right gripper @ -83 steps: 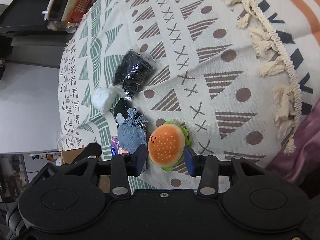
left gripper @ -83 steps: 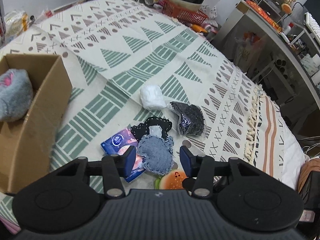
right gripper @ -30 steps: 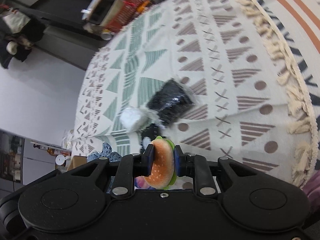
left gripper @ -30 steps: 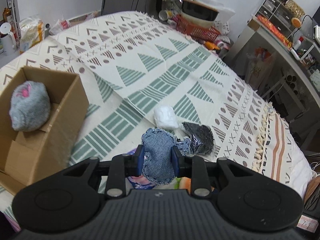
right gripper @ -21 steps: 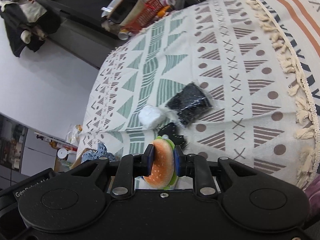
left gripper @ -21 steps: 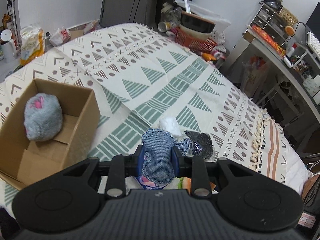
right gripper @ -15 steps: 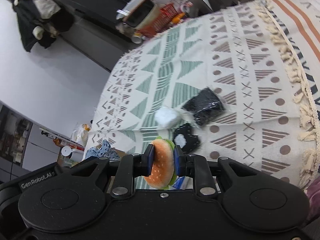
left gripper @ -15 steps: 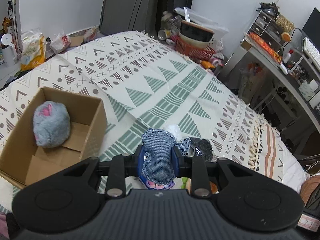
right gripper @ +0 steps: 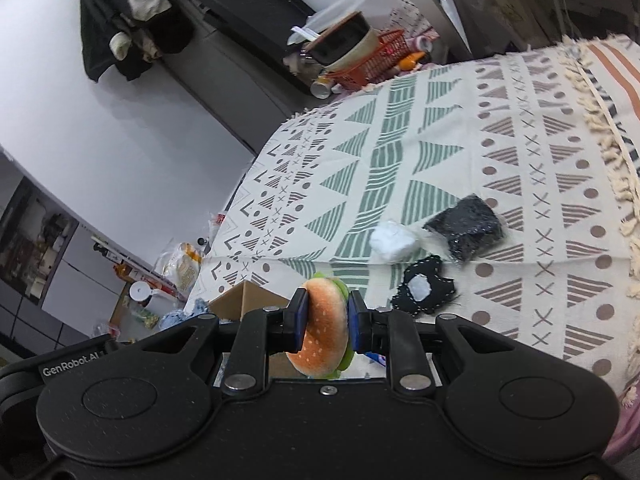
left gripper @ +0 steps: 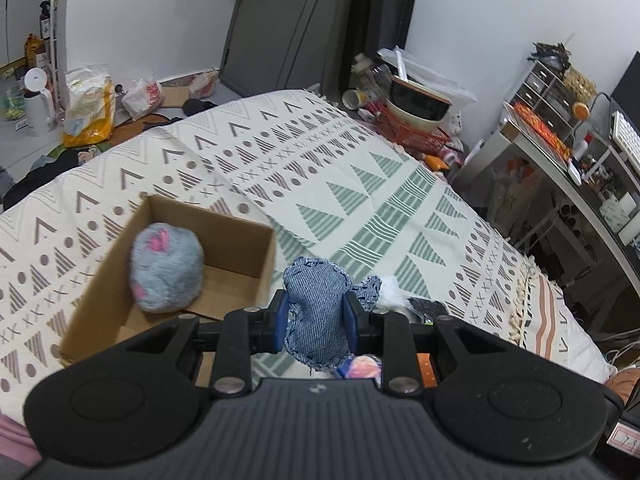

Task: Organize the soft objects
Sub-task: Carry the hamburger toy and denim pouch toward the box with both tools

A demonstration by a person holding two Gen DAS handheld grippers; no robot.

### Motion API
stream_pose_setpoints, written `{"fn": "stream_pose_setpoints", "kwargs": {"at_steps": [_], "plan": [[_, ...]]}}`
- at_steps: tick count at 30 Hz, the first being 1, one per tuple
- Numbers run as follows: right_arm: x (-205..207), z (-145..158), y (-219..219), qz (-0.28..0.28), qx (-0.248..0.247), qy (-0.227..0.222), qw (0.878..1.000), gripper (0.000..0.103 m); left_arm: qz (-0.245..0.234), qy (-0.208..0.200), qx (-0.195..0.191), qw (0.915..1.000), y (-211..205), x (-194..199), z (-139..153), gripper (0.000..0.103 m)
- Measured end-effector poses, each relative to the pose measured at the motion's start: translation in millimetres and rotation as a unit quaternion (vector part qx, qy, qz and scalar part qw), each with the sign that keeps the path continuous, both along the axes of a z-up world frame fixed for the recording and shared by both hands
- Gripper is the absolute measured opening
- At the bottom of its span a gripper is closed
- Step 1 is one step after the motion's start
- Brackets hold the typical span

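Note:
My left gripper (left gripper: pixel 316 316) is shut on a blue denim soft toy (left gripper: pixel 318 312), held in the air just right of an open cardboard box (left gripper: pixel 236 276). A grey fluffy ball with pink marks (left gripper: pixel 166 266) lies inside the box. My right gripper (right gripper: pixel 325 318) is shut on a plush hamburger (right gripper: pixel 324 336), raised above the bed. On the patterned blanket (right gripper: pixel 400 168) lie a white soft wad (right gripper: pixel 394 242), a black glittery pouch (right gripper: pixel 466 228) and a black felt piece with a white patch (right gripper: pixel 422 288). A corner of the box (right gripper: pixel 244 298) shows left of the burger.
A colourful packet (left gripper: pixel 360 366) peeks out below the denim toy. A red basket with bowls (left gripper: pixel 416 120) stands past the bed's far edge, a cluttered shelf (left gripper: pixel 560 136) at the right, bags and bottles (left gripper: pixel 86 110) on the floor at the left. The blanket's fringe (right gripper: pixel 600 112) marks the right edge.
Both grippers closed on their toys, the denim one and the hamburger, and have lifted them off the blanket. The left gripper rose and swung left toward the box; more of the room shows.

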State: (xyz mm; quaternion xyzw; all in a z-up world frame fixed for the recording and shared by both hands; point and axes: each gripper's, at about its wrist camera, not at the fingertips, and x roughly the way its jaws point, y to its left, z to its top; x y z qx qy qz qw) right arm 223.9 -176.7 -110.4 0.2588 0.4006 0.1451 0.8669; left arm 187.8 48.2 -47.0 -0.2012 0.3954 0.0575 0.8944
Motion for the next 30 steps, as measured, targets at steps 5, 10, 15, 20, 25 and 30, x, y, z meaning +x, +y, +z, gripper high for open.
{"fn": "stream_pose_setpoints", "kwargs": {"at_steps": [5, 10, 15, 20, 25, 30], "plan": [[-1.6, 2.0, 14.9, 0.009, -0.014, -0.006, 1.0, 0.021, 0.012, -0.002, -0.003, 0.9999, 21.7, -7.8, -0.1, 0.027], [-1.6, 2.5, 30.3, 0.024, -0.015, -0.008, 1.0, 0.021, 0.028, -0.002, -0.006, 0.9996, 43.2, -13.8, -1.1, 0.027], [-1.1, -1.4, 48.5, 0.039, -0.017, -0.005, 0.999, 0.021, 0.047, 0.002, -0.01, 0.9988, 65.3, -18.0, -9.3, 0.027], [0.1, -3.9, 64.7, 0.048, -0.02, -0.007, 0.999, 0.021, 0.064, 0.016, -0.017, 0.9977, 83.9, -19.4, -22.6, 0.028], [1.1, -4.8, 77.1, 0.056, -0.024, -0.011, 0.998, 0.021, 0.079, 0.032, -0.022, 0.9961, 98.6, -19.0, -36.5, 0.028], [2.5, -7.5, 88.5, 0.063, -0.033, -0.013, 0.997, 0.021, 0.095, 0.047, -0.027, 0.9941, 108.8, -16.6, -51.3, 0.028]]}}
